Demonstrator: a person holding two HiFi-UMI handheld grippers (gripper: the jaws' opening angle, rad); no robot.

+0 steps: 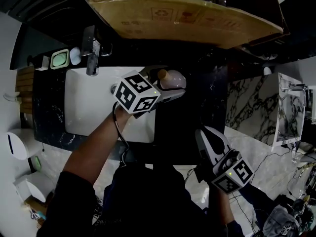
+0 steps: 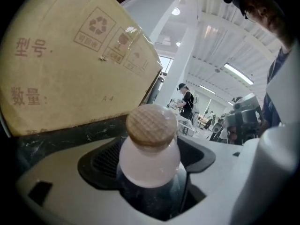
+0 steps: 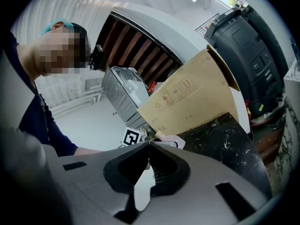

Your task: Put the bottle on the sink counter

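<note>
From the head view, the left gripper [image 1: 167, 89] sits at frame centre, clamped on the bottle [image 1: 174, 79]. It hangs over the right edge of the white sink [image 1: 89, 107], just where the dark, veined counter [image 1: 197, 112] begins. That bare counter lies to the right in the frame, so I'd say a short carry that way is what the set-down needs. The right gripper [image 1: 202, 133] is lower right, well apart from the bottle.

In the left gripper view, the jaws press on either side of a smooth, frosted pale body. The round, cross-hatched, cork-like cap [image 2: 150, 124] faces the camera, so the bottle's long axis runs back along the jaws. A cardboard box [image 2: 65, 64] fills the upper left.

In the right gripper view, the jaws meet tip to tip with nothing between them. The bottle shows small beyond them, just above centre.
</note>
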